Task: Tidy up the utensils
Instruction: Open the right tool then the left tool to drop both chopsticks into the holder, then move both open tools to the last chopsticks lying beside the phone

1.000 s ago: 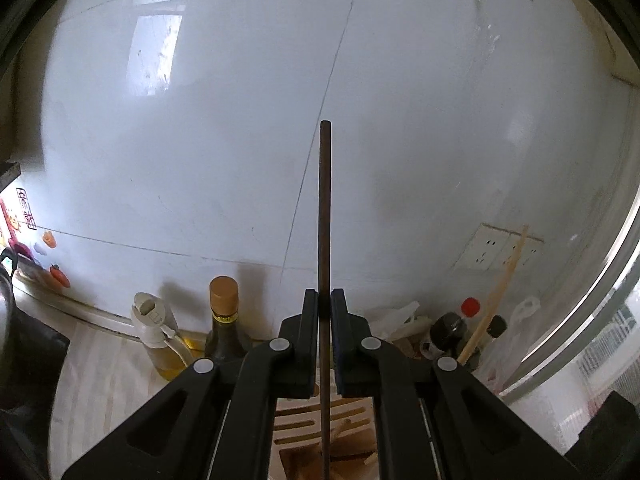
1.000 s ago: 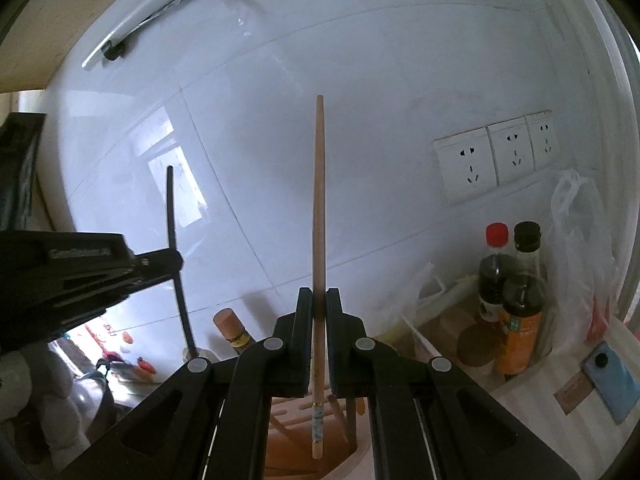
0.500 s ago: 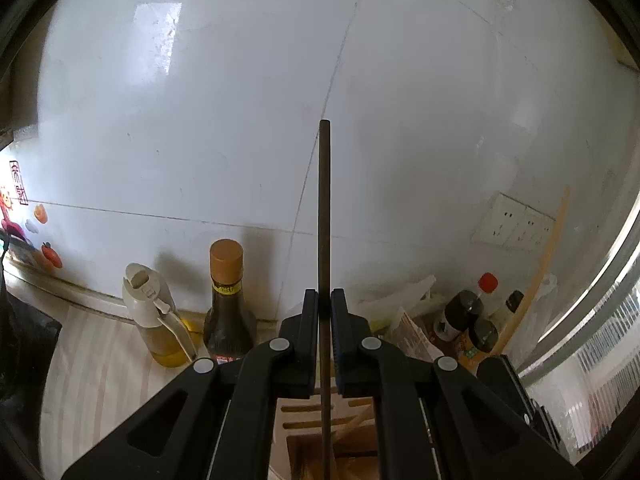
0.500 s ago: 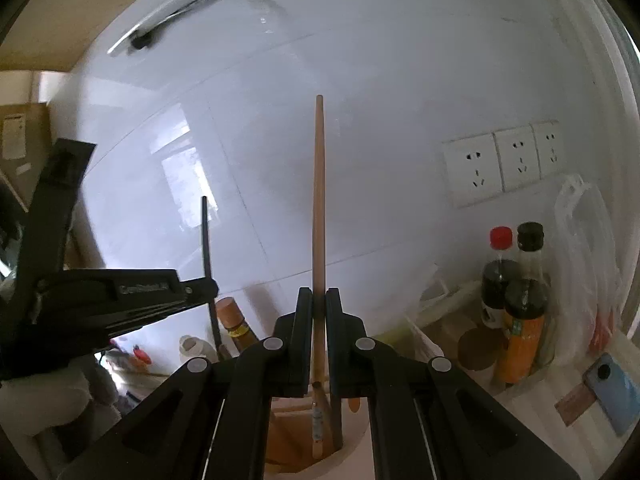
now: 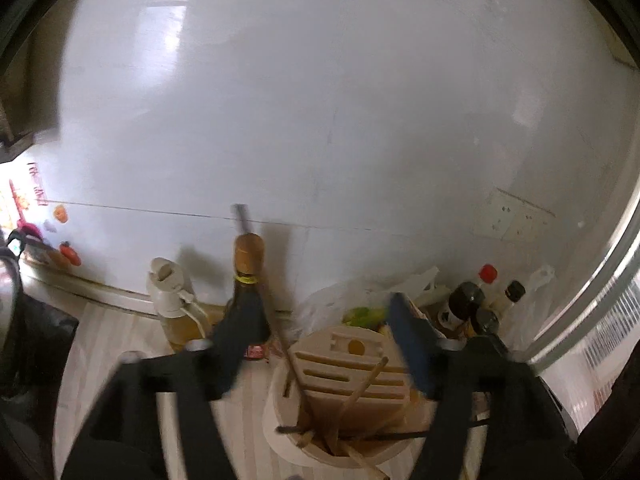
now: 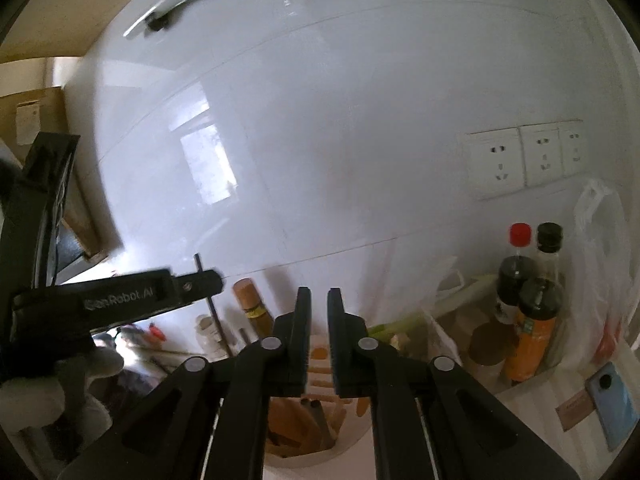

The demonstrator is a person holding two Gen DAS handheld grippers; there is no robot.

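Both grippers are letting go. The left gripper (image 5: 320,344) is opening wide, and its dark chopstick (image 5: 276,320) now leans in the round wooden holder (image 5: 340,392). The right gripper (image 6: 319,312) is opening too, nothing between its jaws; its light chopstick is gone, likely down in the holder.

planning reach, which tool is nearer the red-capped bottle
Right. Right tool, jaws opening empty, is left of the red-capped bottle; left tool, jaws opening around a chopstick, is farther left.
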